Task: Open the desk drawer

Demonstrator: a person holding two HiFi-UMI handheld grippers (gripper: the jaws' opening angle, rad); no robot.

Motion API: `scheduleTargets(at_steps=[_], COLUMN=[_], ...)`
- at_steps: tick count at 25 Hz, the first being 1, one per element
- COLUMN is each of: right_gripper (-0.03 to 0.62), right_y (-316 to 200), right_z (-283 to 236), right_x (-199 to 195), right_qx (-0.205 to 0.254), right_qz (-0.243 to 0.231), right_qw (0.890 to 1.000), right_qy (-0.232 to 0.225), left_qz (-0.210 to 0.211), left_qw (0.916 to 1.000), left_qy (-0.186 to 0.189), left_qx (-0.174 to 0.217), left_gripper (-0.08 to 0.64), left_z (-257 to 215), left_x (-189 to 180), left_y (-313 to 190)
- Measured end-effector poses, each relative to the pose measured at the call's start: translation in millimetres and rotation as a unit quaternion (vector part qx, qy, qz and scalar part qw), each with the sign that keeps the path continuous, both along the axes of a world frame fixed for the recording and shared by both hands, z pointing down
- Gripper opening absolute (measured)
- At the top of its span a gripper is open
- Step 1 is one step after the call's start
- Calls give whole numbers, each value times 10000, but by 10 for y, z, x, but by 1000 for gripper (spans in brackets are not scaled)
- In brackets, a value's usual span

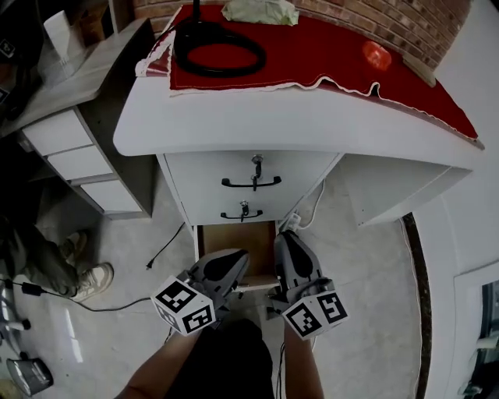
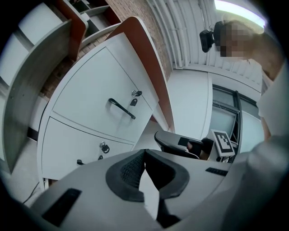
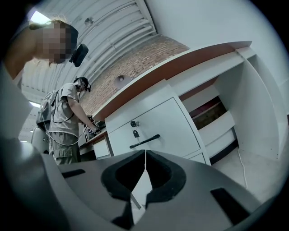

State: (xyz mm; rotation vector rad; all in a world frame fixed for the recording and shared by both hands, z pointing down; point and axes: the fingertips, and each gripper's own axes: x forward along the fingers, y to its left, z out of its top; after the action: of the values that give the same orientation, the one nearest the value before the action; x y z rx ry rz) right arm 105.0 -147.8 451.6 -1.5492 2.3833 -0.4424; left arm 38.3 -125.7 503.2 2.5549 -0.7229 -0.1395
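Note:
A white drawer stack (image 1: 249, 187) stands under the desk. Its top drawer carries a black bar handle (image 1: 251, 183) (image 2: 122, 108) (image 3: 144, 141) with a key in the lock (image 1: 256, 162) (image 3: 134, 132) above it. The second drawer (image 1: 242, 212) has a smaller handle and a lock (image 2: 104, 147). The bottom drawer (image 1: 234, 238) is pulled out, its brown inside showing. My left gripper (image 1: 238, 255) (image 2: 143, 152) and right gripper (image 1: 285, 237) (image 3: 145, 152) hover side by side over that bottom drawer. Both point level at the drawer fronts, shut and holding nothing.
The white desktop (image 1: 312, 117) overhangs the drawers, with a red cloth (image 1: 327, 54), a black ring (image 1: 220, 48) and a green rag (image 1: 261, 11) on it. A second drawer unit (image 1: 74, 160) stands at left. A person (image 3: 65, 119) and cables on the floor (image 1: 164, 249) are nearby.

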Motion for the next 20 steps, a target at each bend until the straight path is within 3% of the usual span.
scheduleTargets(at_steps=[4,10,20], right_gripper=[18,20,19], right_y=[-49,82,201], right_z=[-157,-509,-1061], right_x=[-13,-156,-25], right_qx=[20,41,-362], right_qz=[-165,-796,-773], right_qw=[9998,9961,9936], right_qy=[-128,-389,-735], left_qz=[-173,-140,-182], left_qw=[9997,9984,9947], left_qy=[107,420,503], left_qx=[-110,-343,-875], left_gripper=[11,11,11], left_z=[-178,-550,-1245], left_x=[49,183,232], left_y=[-92,-57,53])
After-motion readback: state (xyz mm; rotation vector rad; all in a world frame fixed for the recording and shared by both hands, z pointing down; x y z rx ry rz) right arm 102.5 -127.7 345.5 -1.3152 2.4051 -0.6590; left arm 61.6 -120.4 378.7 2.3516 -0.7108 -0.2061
